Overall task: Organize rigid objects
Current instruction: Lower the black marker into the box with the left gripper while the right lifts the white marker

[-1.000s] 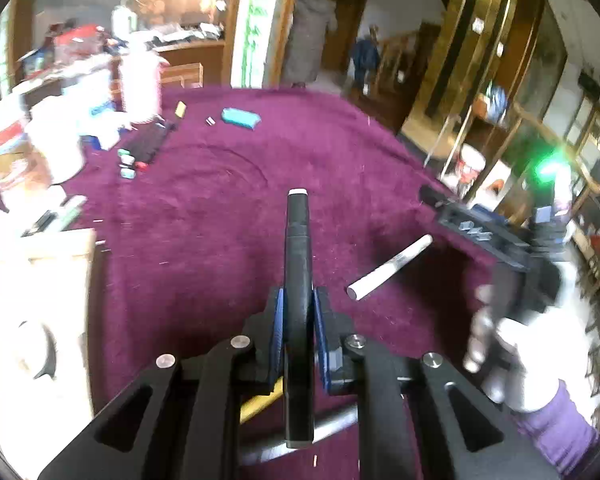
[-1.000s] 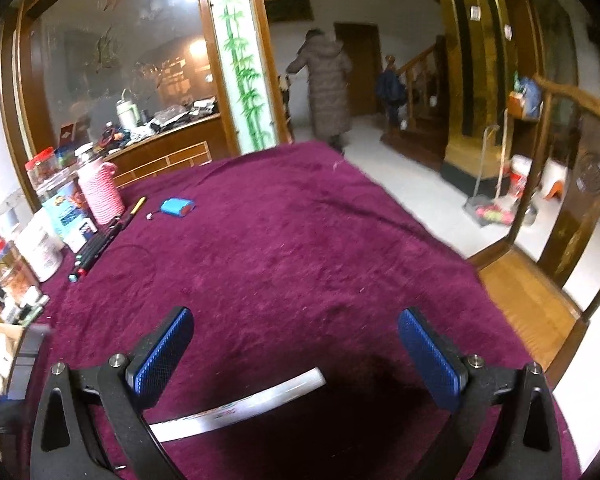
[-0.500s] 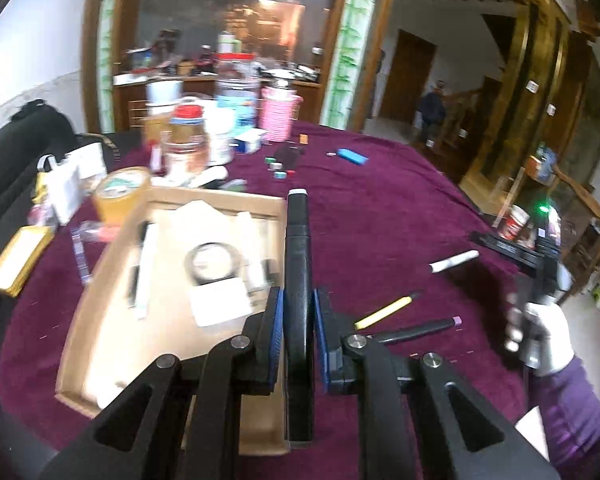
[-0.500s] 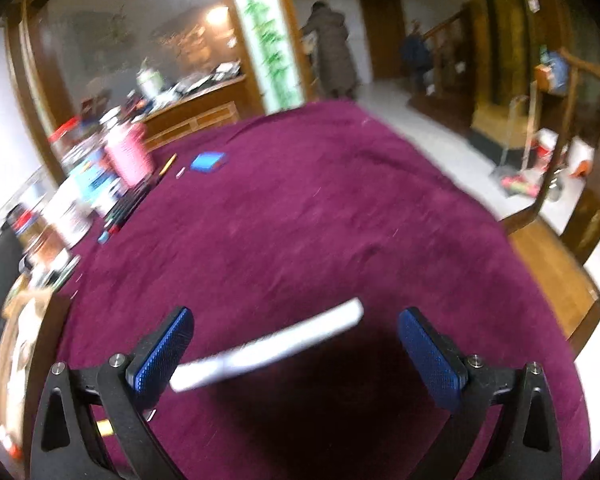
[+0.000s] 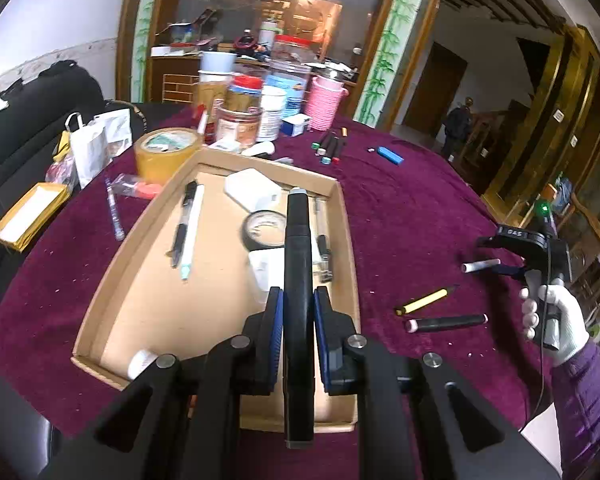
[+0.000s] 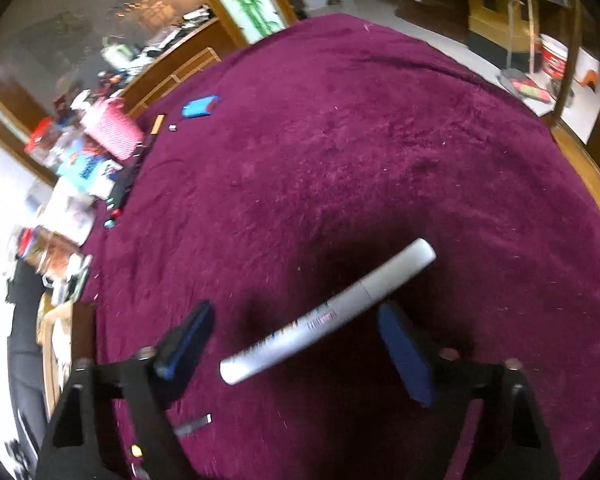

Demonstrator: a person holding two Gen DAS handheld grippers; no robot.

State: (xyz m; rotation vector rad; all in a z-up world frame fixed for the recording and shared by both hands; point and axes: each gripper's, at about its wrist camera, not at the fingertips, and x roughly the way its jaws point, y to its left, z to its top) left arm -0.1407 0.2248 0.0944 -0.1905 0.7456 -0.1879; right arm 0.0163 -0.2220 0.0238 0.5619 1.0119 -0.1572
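My left gripper (image 5: 298, 316) is shut on a long black marker (image 5: 297, 248), held above a shallow cardboard tray (image 5: 345, 216) that holds pens, a tape roll and white blocks. My right gripper (image 6: 296, 340) hangs over the purple cloth with its jaws closing. A white marker (image 6: 332, 312) lies slantwise between them, and the blue pads do not touch it. In the left wrist view the right gripper (image 5: 496, 254) stands at the far right over that white marker (image 5: 480, 266), held by a white-gloved hand (image 5: 556, 320).
A yellow pen (image 5: 422, 302) and a black marker with a pink cap (image 5: 446, 323) lie on the cloth right of the tray. Jars, a pink basket (image 5: 325, 98), a tape roll (image 5: 166, 154) and several markers crowd the far side. A blue lighter (image 6: 199, 106) lies farther out.
My left gripper has swung left with the black marker, from over bare cloth to above the tray. My right gripper has tipped downward over the white marker and its jaws have narrowed.
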